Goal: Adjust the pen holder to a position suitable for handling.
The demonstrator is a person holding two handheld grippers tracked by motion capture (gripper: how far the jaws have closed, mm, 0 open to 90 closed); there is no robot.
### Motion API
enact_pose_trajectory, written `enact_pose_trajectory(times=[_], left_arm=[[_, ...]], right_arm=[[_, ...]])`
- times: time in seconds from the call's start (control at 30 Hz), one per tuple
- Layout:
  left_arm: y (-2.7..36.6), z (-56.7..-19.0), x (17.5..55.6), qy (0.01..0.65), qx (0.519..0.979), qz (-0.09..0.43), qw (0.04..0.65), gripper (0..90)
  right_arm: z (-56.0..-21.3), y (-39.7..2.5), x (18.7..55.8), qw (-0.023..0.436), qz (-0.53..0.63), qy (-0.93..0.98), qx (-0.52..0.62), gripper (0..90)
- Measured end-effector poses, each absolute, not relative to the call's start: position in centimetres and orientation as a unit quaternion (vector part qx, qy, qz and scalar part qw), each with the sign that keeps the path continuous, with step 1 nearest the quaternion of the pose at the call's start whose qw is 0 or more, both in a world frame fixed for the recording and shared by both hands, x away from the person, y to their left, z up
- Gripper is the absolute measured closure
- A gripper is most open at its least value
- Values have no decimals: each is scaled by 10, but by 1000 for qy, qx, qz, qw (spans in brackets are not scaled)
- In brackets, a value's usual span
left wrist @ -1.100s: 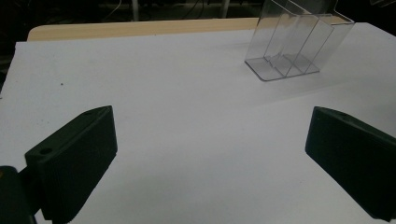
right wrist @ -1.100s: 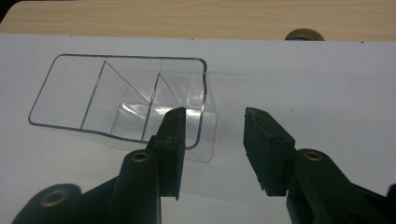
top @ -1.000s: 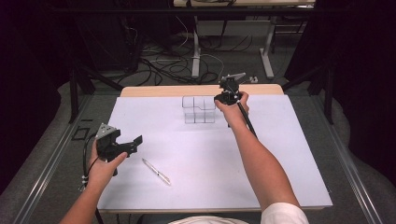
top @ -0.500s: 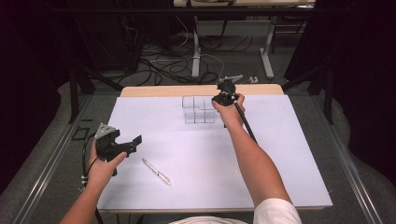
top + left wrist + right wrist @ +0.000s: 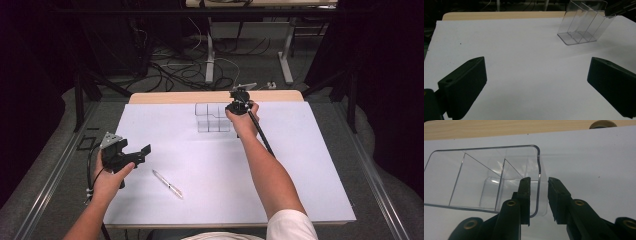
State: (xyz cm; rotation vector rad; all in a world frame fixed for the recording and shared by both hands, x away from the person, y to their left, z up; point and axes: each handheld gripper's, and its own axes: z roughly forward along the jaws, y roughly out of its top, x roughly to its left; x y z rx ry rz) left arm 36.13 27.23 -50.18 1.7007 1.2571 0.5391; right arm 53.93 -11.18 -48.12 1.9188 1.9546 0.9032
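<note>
A clear plastic organizer [image 5: 212, 117] with several compartments stands at the far middle of the white sheet; it also appears in the left gripper view [image 5: 581, 27] and the right gripper view [image 5: 486, 177]. My right gripper [image 5: 232, 110] points down at its right end. In the right gripper view my right gripper [image 5: 539, 182] straddles the organizer's right wall, one jaw inside and one outside, with a narrow gap on each side. My left gripper [image 5: 144, 151] hovers wide open at the left of the sheet, and in its own view [image 5: 536, 75] nothing lies between the jaws.
A silver pen [image 5: 167, 183] lies on the white sheet [image 5: 300, 165] near the front, right of my left hand. A strip of wooden tabletop [image 5: 175, 97] shows beyond the sheet. Cables and table legs fill the dark floor behind.
My right gripper has edged slightly left onto the organizer's right wall. The left gripper has barely moved.
</note>
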Motion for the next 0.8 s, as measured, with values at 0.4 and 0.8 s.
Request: enact_pose_trajectory(times=[0.4,0.8], left_arm=[[273,-502,362,511,691,220,461,26],[274,-502,362,511,694,218,459,28]], right_arm=[[-487,-109,541,120,299,665,674,770],[-489,-105,545,118,287,659,685,801]])
